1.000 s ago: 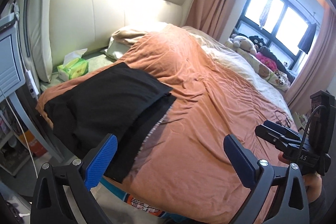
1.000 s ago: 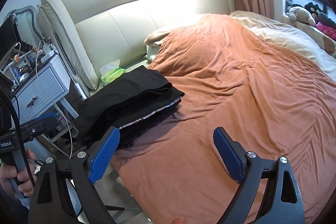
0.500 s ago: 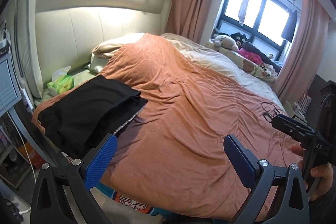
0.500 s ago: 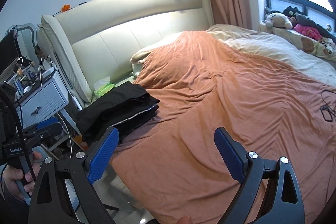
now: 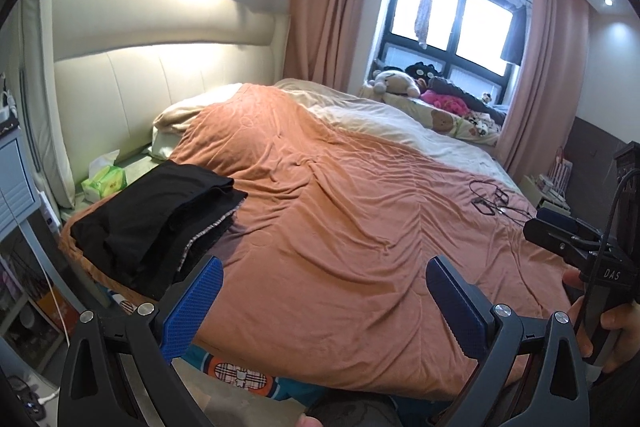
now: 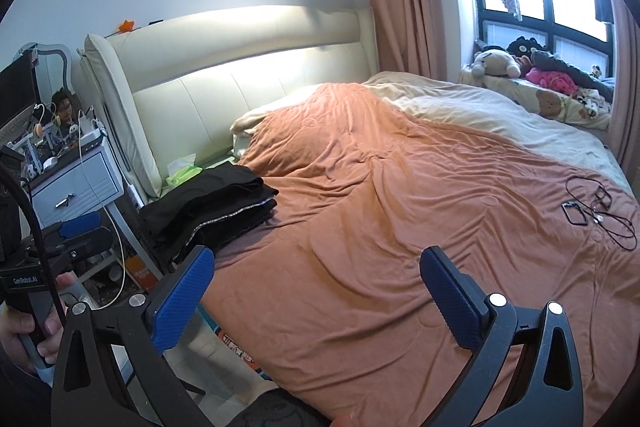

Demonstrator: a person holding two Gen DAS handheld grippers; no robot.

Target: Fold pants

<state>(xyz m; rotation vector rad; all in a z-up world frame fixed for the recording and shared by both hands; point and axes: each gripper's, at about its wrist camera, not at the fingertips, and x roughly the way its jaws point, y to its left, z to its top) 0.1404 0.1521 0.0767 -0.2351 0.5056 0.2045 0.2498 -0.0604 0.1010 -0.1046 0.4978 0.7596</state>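
The black pants (image 5: 156,223) lie folded in a stack at the bed's near left corner, on the orange blanket (image 5: 340,207); the right wrist view shows the pants (image 6: 212,211) too. My left gripper (image 5: 322,279) hangs open above the bed's near edge, well back from the stack, with nothing between its blue pads. My right gripper (image 6: 316,267) is further right, its jaws opening wide with only blanket behind them. Neither gripper touches the pants.
A green tissue pack (image 5: 105,182) sits by the cream headboard (image 5: 160,79). A white bedside table (image 6: 76,183) with cables stands left of the bed. A phone and tangled cord (image 6: 592,215) lie on the blanket at right. Stuffed toys (image 5: 396,81) line the window side.
Both grippers have drawn back and up from the bed; the folded pants now look smaller and farther off. The right jaws have spread slightly wider.
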